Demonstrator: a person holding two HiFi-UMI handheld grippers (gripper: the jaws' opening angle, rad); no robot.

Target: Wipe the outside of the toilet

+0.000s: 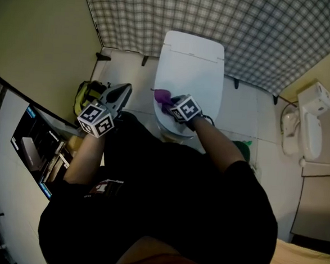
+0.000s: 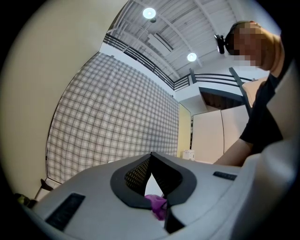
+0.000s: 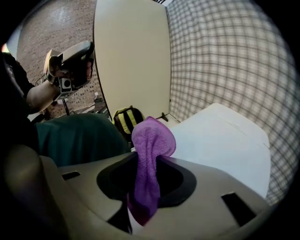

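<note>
The right gripper (image 3: 146, 161) is clamped on a purple, fluffy microfibre cloth, its jaws pinching the fabric near the middle of a fold. The left gripper (image 2: 151, 157) is held off to the person's left, well apart from the work. Its jaw tips meet and it carries nothing. A sliver of purple shows low in the gap behind the tips, most likely the cloth seen beyond.

Behind both grippers hangs a grey-and-white checked wall covering (image 1: 245, 27).

Directly ahead of and below the right gripper is the white ceramic toilet with its smooth plastic lid closed (image 1: 192, 63). The gripper sits over the lid's front edge, on the side nearer the left gripper. The toilet is fixed, hard and glossy, so a cloth should slide over it easily. It needs steady downward pressure rather than a grip.

Beyond the right gripper, towards the left gripper, a yellow-green and black backpack (image 3: 125, 119) stands on the floor by the wall.

The purple cloth (image 3: 151, 140) bunches up past the jaw tips in a rounded lobe, with a tail drooping back below them. It looks light, soft and limp. It will flop and bunch unless pressed flat. The present mid-fold hold seems sound, as it leaves a padded lobe free to meet the surface.
</note>
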